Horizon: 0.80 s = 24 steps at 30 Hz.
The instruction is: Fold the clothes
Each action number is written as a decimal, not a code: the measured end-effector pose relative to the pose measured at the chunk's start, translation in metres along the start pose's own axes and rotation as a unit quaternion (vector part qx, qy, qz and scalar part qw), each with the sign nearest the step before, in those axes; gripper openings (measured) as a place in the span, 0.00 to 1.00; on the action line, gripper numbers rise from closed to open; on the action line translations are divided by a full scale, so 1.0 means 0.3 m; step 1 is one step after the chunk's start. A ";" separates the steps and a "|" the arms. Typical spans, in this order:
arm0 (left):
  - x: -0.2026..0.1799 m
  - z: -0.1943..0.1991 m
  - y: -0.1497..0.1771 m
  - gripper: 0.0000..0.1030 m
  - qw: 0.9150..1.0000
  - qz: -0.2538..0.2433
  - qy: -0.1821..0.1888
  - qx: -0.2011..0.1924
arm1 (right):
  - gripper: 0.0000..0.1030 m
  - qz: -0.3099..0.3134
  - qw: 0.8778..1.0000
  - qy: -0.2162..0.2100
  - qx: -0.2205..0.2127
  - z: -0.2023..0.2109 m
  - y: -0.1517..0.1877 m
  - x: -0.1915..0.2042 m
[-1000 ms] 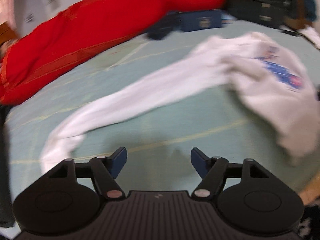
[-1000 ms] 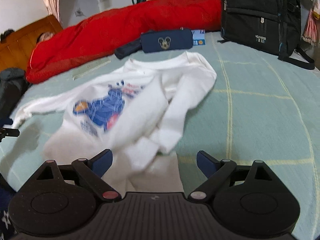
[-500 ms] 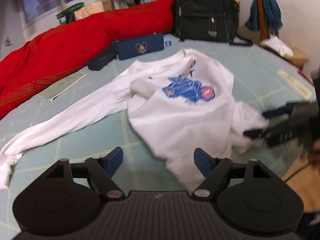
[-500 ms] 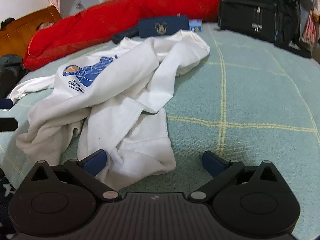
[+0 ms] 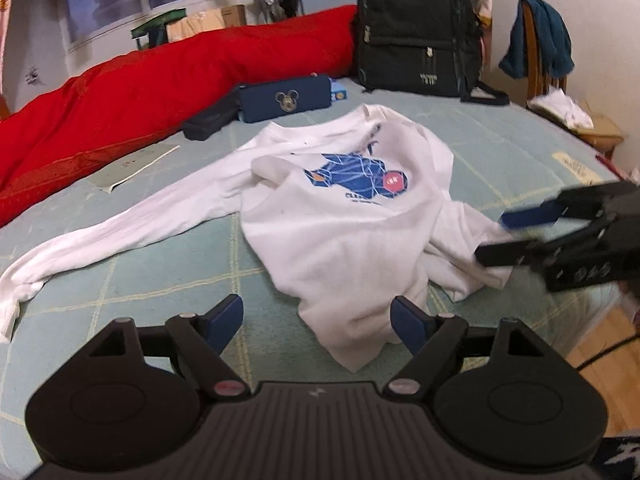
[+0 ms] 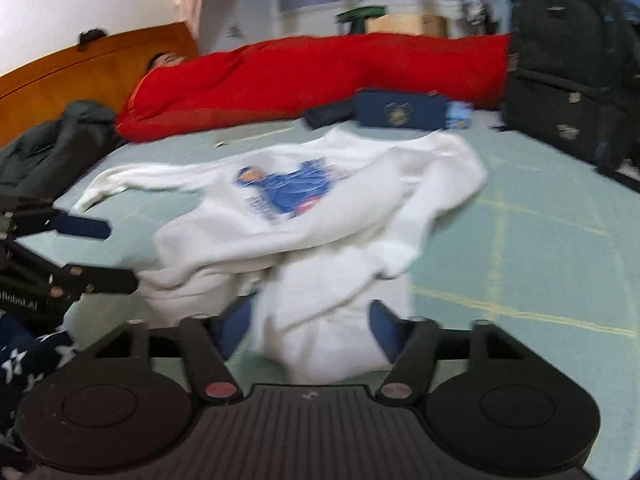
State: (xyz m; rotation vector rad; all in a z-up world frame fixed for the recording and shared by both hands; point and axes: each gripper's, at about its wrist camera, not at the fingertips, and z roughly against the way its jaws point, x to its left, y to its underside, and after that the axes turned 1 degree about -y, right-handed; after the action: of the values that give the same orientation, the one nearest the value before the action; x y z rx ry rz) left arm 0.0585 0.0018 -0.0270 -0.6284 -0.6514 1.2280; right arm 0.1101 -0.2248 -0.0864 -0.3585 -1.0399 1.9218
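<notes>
On the pale green bed cover (image 5: 500, 148), in the left wrist view: a white long-sleeved sweatshirt (image 5: 340, 224) with a blue print, lying crumpled and face up, not folded. One sleeve (image 5: 120, 232) stretched out flat toward the left edge, its cuff bunched; the other sleeve side rumpled under the body near the right gripper (image 5: 496, 238). Left gripper (image 5: 318, 320) spread wide, holding nothing, hem just ahead of and between its fingers. Farther back, well apart from the garment: a red quilt (image 5: 180, 76), a black backpack (image 5: 416, 32) and a navy pencil case (image 5: 284, 98).

In the right wrist view, blurred: the same sweatshirt (image 6: 320, 216) heaped toward the camera, a thick fold of white cloth (image 6: 320, 320) sitting between the fingers of the right gripper (image 6: 308, 332). Fingers set fairly wide; whether already pinching the cloth cannot be told. Left gripper (image 6: 104, 252) at the left, gaping and empty, near the hem corner.

Judged soft, light and limp, thick enough to bunch, likely to drag and wrinkle rather than slide as a sheet. Best held at firm edges: hem corners, shoulder seams, or cuff, pinching one layer only.
</notes>
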 end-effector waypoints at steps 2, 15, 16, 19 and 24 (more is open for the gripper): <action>0.012 0.013 0.003 0.79 1.000 0.007 0.001 -0.004 | 0.52 0.009 1.000 -0.010 0.015 -0.032 -0.003 0.031; -0.005 0.012 0.017 0.79 1.000 -0.002 0.010 -0.005 | 0.04 -0.007 0.996 0.091 0.003 0.051 -0.071 -0.085; -0.006 0.011 0.018 0.79 1.000 -0.002 0.008 -0.005 | 0.04 -0.008 0.995 0.104 0.000 0.063 -0.082 -0.112; -0.011 0.006 0.019 0.79 1.000 -0.006 0.001 -0.002 | 0.04 -0.008 0.990 0.140 0.000 0.086 -0.108 -0.188; -0.016 0.002 0.016 0.79 1.000 -0.010 0.003 0.001 | 0.04 0.005 0.979 0.205 0.018 0.098 -0.149 -0.302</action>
State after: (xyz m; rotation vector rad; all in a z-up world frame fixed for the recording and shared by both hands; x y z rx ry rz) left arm 0.0539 -0.0019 -0.0307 -0.6224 -0.6496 1.2071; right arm 0.1688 -0.3030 -0.0473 -0.7065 -0.7300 1.7727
